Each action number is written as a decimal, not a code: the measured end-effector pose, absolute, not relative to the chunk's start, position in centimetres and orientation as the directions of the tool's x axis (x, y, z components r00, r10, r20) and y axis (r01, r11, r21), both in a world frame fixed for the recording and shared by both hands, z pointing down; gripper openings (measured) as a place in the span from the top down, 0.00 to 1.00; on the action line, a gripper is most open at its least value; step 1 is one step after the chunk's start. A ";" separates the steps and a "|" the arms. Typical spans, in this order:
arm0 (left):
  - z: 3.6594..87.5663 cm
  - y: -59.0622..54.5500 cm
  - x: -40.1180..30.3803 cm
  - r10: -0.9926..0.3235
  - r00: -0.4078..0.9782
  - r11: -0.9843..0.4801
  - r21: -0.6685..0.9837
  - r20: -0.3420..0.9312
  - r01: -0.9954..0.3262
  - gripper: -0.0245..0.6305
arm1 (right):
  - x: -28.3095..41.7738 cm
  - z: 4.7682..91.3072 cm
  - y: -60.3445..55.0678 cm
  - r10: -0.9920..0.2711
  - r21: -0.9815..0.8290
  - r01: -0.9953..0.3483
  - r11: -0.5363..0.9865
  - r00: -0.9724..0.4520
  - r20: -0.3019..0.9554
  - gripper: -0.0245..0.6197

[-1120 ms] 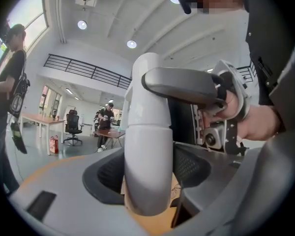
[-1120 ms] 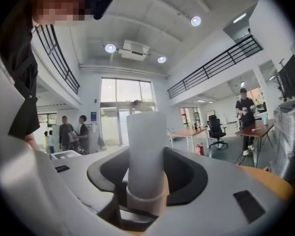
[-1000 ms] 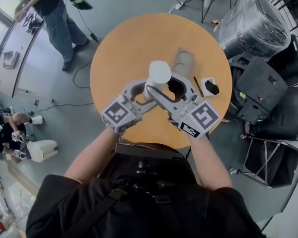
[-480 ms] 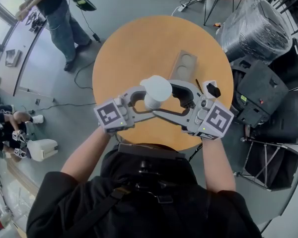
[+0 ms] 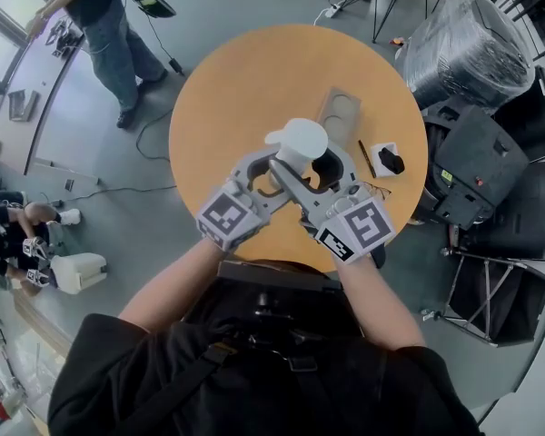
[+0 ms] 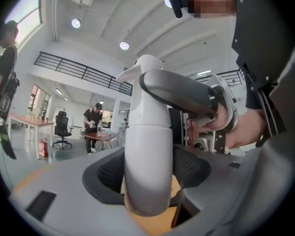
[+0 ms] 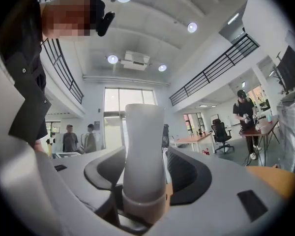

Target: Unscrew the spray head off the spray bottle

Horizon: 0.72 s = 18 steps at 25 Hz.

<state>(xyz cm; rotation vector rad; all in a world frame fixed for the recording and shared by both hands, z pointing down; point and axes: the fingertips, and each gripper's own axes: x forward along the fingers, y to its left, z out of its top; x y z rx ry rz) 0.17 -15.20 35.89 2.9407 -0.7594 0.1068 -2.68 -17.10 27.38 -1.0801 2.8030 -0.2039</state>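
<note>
Both grippers level, forearms converging. Left gripper (image 6: 147, 178) clamps bottle (image 6: 147, 141). Right gripper (image 7: 142, 181) jaws have just been opening, loose around spray head (image 7: 143, 141).

White spray bottle (image 5: 300, 143), orange table (image 5: 236, 89), grey floor (image 5: 118, 207)

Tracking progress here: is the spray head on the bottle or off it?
On: the spray head sits atop the upright bottle with no gap showing; how far unscrewed, cannot tell.

Items we cannot fully record.
- Spray bottle (image 6: 147, 156): from the head view, body hidden beneath its spray head (image 5: 300, 139).
- Small dark object (image 5: 391, 163) on the counter (image 5: 236, 89): too small for us to identify.
- Counter's near rim: covered by the wearer's forearms (image 5: 173, 284).
- Bystander (image 5: 100, 25): head cropped by top edge.
</note>
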 end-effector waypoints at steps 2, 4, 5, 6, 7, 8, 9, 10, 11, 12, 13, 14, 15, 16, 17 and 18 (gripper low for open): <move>36.2 -14.3 0.5 -0.423 0.902 -0.897 0.100 0.086 -0.430 0.50 | -2.9 27.5 -16.5 -0.641 -0.158 -0.626 0.764 -0.763 -0.080 0.59; 35.8 -13.2 0.5 -0.343 0.937 -0.929 0.125 0.061 -0.348 0.49 | -3.5 27.3 -15.4 -0.563 -0.142 -0.549 0.824 -0.822 -0.088 0.59; 35.5 -12.5 0.4 -0.293 0.955 -0.946 0.134 0.047 -0.296 0.50 | -3.7 27.2 -14.6 -0.506 -0.139 -0.492 0.859 -0.857 -0.095 0.59; 35.2 -11.6 0.4 -0.237 0.971 -0.961 0.139 0.036 -0.240 0.50 | -3.9 27.0 -13.7 -0.439 -0.136 -0.425 0.895 -0.892 -0.104 0.60; 34.9 -10.7 0.5 -0.181 0.983 -0.973 0.140 0.026 -0.183 0.50 | -4.0 26.7 -12.7 -0.370 -0.128 -0.355 0.926 -0.922 -0.115 0.60; 34.8 -9.8 0.6 -0.129 0.991 -0.981 0.142 0.018 -0.130 0.50 | -3.9 26.5 -11.7 -0.308 -0.116 -0.294 0.949 -0.944 -0.123 0.60; 34.6 -9.1 0.8 -0.086 0.996 -0.986 0.144 0.011 -0.086 0.50 | -3.8 26.3 -10.9 -0.261 -0.105 -0.249 0.963 -0.957 -0.128 0.60; 34.5 -8.5 0.9 -0.055 0.998 -0.988 0.147 0.005 -0.055 0.50 | -3.8 26.1 -10.4 -0.233 -0.098 -0.221 0.970 -0.964 -0.131 0.60; 34.5 -8.2 0.9 -0.036 0.999 -0.988 0.150 0.003 -0.037 0.50 | -3.7 26.0 -10.0 -0.220 -0.095 -0.209 0.973 -0.966 -0.132 0.60; 34.4 -8.0 0.9 -0.030 1.000 -0.988 0.152 0.004 -0.030 0.50 | -3.8 25.9 -9.8 -0.218 -0.093 -0.207 0.974 -0.967 -0.132 0.60; 34.5 -7.9 0.8 -0.031 1.000 -0.988 0.152 0.006 -0.032 0.50 | -3.9 25.9 -9.8 -0.221 -0.091 -0.210 0.973 -0.966 -0.132 0.60; 34.5 -8.0 0.7 -0.036 0.999 -0.988 0.150 0.008 -0.037 0.50 | -3.9 25.7 -9.8 -0.227 -0.092 -0.215 0.972 -0.964 -0.136 0.60; 34.5 -8.0 0.6 -0.042 0.999 -0.988 0.145 0.008 -0.042 0.50 | -3.9 25.4 -10.0 -0.233 -0.096 -0.221 0.971 -0.962 -0.143 0.60; 34.6 -8.1 0.5 -0.047 0.999 -0.989 0.139 0.009 -0.048 0.50 | -3.9 25.0 -10.1 -0.239 -0.103 -0.225 0.969 -0.959 -0.150 0.60; 34.7 -8.1 0.5 -0.052 0.999 -0.990 0.132 0.011 -0.053 0.50 | -3.9 24.7 -10.2 -0.244 -0.110 -0.229 0.967 -0.958 -0.153 0.60; 34.9 -8.1 0.4 -0.057 0.998 -0.990 0.126 0.015 -0.059 0.50 | -3.8 24.4 -10.3 -0.248 -0.114 -0.233 0.966 -0.957 -0.152 0.60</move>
